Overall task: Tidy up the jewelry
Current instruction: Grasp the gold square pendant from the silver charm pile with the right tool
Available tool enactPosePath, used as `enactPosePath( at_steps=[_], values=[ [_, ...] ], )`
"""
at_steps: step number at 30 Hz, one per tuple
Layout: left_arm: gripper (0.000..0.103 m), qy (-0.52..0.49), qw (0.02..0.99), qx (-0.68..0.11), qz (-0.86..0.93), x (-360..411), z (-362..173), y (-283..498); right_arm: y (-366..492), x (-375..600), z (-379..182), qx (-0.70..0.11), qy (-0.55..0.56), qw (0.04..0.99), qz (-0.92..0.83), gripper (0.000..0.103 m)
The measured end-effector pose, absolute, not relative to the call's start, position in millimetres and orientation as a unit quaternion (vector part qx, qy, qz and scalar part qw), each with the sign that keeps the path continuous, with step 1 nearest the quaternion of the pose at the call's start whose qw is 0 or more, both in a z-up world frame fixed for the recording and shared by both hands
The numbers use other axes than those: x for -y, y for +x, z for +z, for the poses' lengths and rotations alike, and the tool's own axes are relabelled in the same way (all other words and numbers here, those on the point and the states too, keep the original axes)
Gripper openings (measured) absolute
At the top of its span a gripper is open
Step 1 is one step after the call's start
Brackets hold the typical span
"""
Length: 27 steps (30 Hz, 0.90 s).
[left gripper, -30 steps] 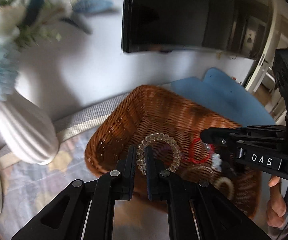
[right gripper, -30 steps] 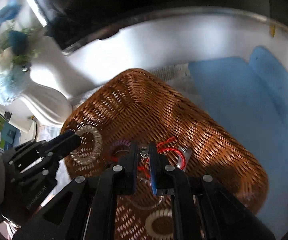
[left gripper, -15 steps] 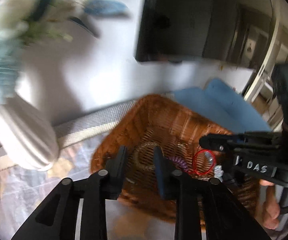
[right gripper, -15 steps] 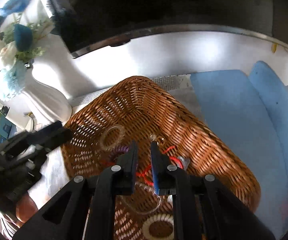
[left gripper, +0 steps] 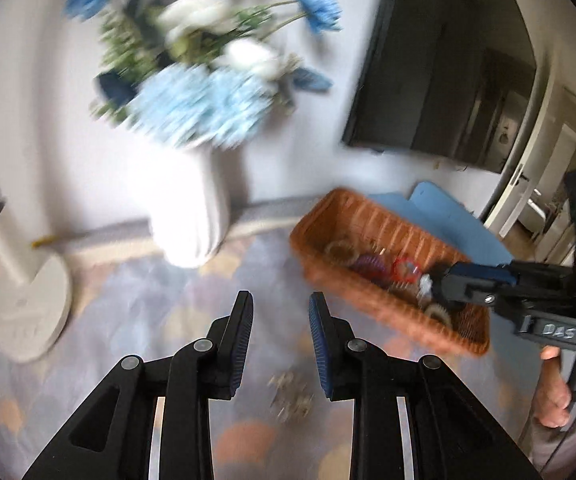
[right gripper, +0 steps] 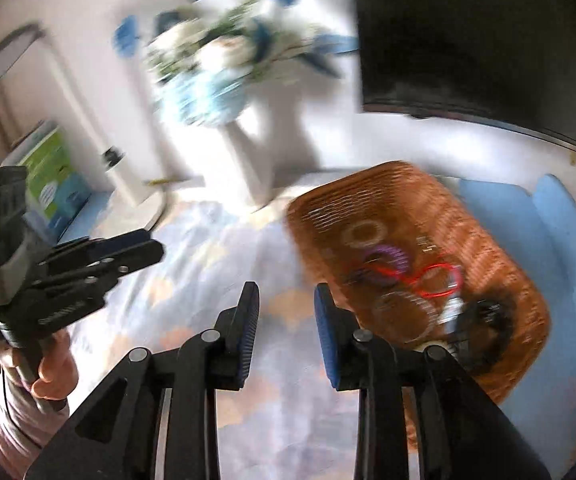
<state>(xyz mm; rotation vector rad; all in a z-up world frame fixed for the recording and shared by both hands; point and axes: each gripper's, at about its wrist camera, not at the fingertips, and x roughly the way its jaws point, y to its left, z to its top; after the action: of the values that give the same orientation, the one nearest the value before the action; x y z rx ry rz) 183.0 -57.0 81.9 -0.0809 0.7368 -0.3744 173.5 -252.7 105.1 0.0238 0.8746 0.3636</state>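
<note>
A brown wicker basket point(left gripper: 372, 304) point(right gripper: 500, 240) sits on the patterned cloth and holds a pale beaded bracelet point(right gripper: 364, 234), a purple coil band point(right gripper: 388, 258), a red cord loop point(right gripper: 434, 280) and other pieces. My left gripper point(left gripper: 281, 312) is open and empty above the cloth, left of the basket. A small silvery piece of jewelry point(left gripper: 290, 394) lies on the cloth below its fingers. My right gripper point(right gripper: 285, 308) is open and empty at the basket's near left edge. Both views are blurred.
A white vase with blue and white flowers point(left gripper: 191, 184) point(right gripper: 243, 148) stands behind the cloth. A white lamp base point(left gripper: 27, 308) is at the left. A dark screen point(left gripper: 436, 80) hangs on the wall. A blue mat point(right gripper: 528, 220) lies beyond the basket.
Both grippers opened and pulled back out of the basket toward the left. The beaded bracelet and the red cord now lie loose in the basket.
</note>
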Motion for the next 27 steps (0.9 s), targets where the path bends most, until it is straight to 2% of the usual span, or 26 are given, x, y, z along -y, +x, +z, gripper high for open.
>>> enactPosePath(
  at_steps=[7, 11, 16, 24, 26, 27],
  values=[
    [0.03, -0.103, 0.896, -0.394, -0.175, 8, 32, 173, 164, 201, 52, -0.475, -0.018, 0.854, 0.211, 0.031],
    [0.029, -0.108, 0.881, -0.419, -0.192, 7, 3, 178, 163, 185, 11, -0.506, -0.027, 0.832, 0.227, 0.031],
    [0.029, -0.102, 0.882, -0.425, -0.175, 6, -3, 185, 160, 163, -12, -0.508, -0.062, 0.826, 0.235, 0.031],
    [0.029, -0.115, 0.881, -0.423, -0.179, 0, -1, 180, 168, 147, -20, -0.484, -0.127, 0.843, 0.199, 0.031],
    [0.029, -0.112, 0.88, -0.423, -0.182, 2, 0, 179, 170, 146, -20, -0.475, -0.131, 0.846, 0.202, 0.027],
    [0.029, -0.11, 0.88, -0.424, -0.183, 2, 0, 178, 170, 146, -20, -0.475, -0.132, 0.846, 0.205, 0.016]
  ],
)
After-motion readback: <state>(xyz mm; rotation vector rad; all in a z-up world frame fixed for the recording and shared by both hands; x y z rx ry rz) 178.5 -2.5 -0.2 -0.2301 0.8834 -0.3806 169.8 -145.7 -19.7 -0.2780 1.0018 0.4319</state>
